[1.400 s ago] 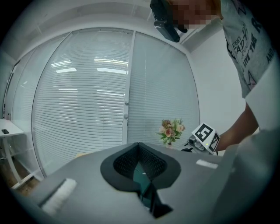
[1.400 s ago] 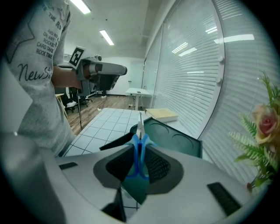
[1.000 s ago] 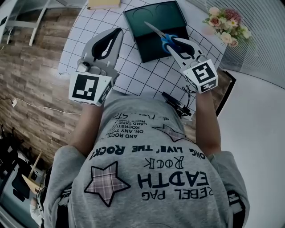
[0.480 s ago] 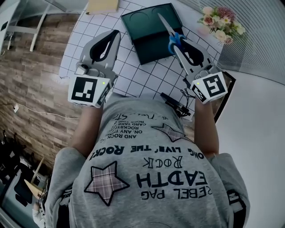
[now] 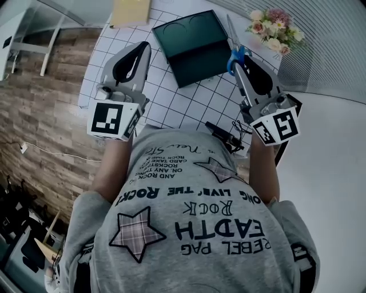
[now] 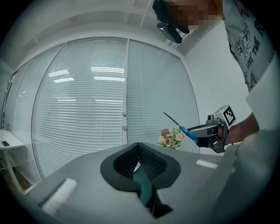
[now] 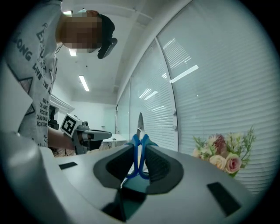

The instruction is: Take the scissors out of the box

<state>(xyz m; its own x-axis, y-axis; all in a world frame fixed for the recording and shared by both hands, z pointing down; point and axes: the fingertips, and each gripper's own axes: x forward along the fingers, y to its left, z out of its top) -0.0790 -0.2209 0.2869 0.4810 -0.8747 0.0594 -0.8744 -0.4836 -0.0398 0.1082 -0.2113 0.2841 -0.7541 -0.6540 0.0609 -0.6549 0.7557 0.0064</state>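
My right gripper (image 5: pixel 242 60) is shut on the scissors (image 5: pixel 236 51) by their blue handles, and the blade points away from me, past the right edge of the dark green box (image 5: pixel 191 43). The scissors hang in the air, clear of the box. In the right gripper view the blue handles (image 7: pixel 139 153) sit pinched between the pads and the blade stands upright. My left gripper (image 5: pixel 145 48) hovers left of the box, jaws together with nothing between them (image 6: pixel 139 145). The left gripper view also catches the scissors (image 6: pixel 180 124) and the right gripper (image 6: pixel 197 132).
The box lies open on a white grid-patterned tablecloth (image 5: pixel 177 97). A bunch of flowers (image 5: pixel 274 28) stands at the far right, close to the scissors' tip. A yellow pad (image 5: pixel 131 10) lies at the far edge. Black cabling (image 5: pixel 226 134) sits at the near table edge.
The right gripper has risen with the scissors and swung right, off the box; the blade turned from pointing left over the box to pointing away. The left gripper rose slightly.
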